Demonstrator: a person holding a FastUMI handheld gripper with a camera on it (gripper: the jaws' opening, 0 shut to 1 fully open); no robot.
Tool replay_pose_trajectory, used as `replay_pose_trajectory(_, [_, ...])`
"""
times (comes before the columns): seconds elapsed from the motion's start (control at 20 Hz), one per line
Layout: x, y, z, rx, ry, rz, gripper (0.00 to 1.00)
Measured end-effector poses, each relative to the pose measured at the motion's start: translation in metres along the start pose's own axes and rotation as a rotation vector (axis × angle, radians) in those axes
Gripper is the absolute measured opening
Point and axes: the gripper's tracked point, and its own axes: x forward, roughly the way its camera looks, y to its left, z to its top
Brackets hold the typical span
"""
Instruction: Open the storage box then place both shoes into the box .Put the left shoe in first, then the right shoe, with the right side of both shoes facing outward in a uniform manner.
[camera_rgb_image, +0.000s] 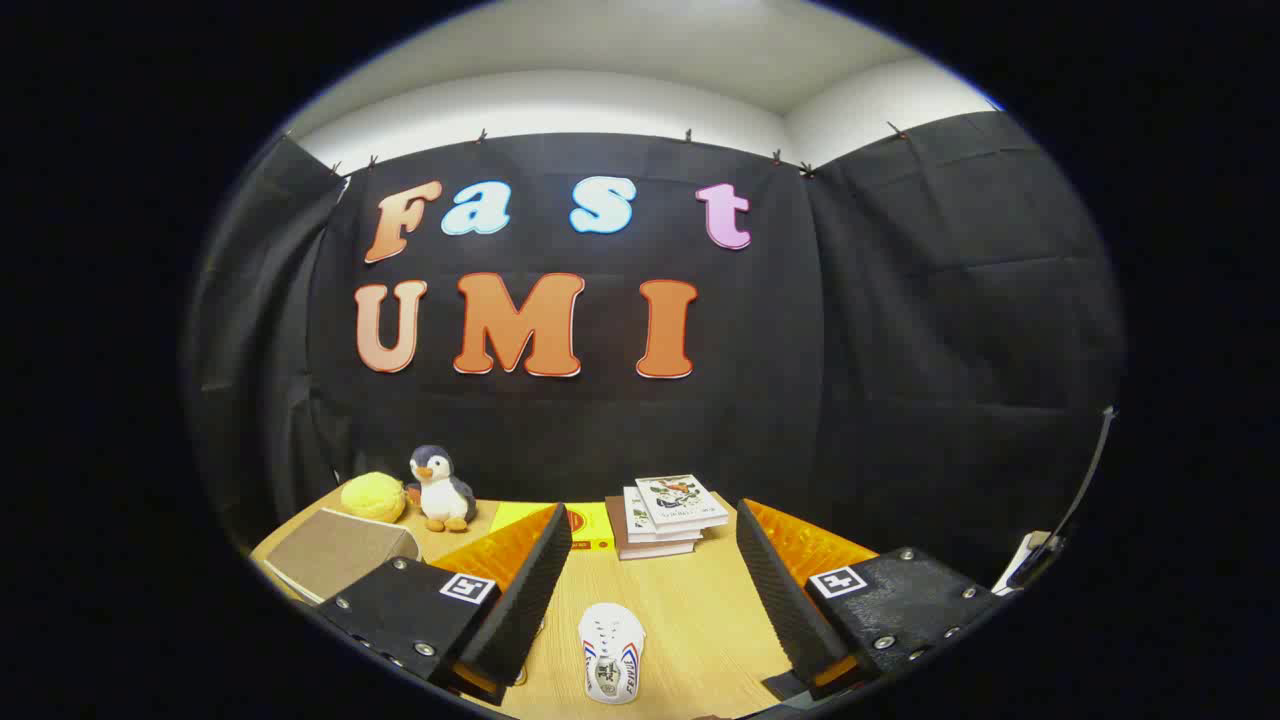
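Currently the gripper (655, 530) has its two fingers spread wide apart, nothing between the pads, nothing touched. One shoe (611, 652), white with red and blue trim on the sides, lies on the light wooden table (690, 620) low in the gap between the fingers, nearer the left finger than the right, clear of both. It points lengthwise away from the camera; whether it's the left or the right shoe can't be told from this angle. There's small print on the shoe's near end and side, too small to read. Beyond the fingertips sits a stack of books (665, 515), top cover pale with a printed picture and some small text, not legible. Just left of the stack, a flat yellow item (575, 520) with a reddish mark lies on the table, partly hidden behind the left finger; writing on it unreadable. Further left a penguin plush (441, 489) stands upright, touching or just beside a yellow round plush (373, 496). In front of those, a grey-brown box-like thing (335, 550) lies at the table's left edge, partly hidden by the gripper body; can't tell if it's the storage box. Each finger mount carries a square black-and-white marker tag. Black cloth wall behind the table.
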Motion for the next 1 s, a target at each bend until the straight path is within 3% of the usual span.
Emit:
replay_pose_trajectory(0.45, [0.024,0.006,-0.014,0.019,0.054,0.126,0.98])
replay_pose_trajectory(0.7, [0.036,0.005,-0.033,-0.006,0.084,0.141,0.98])
replay_pose_trajectory(1.0, [0.047,0.034,-0.061,0.048,0.15,0.221,0.98])
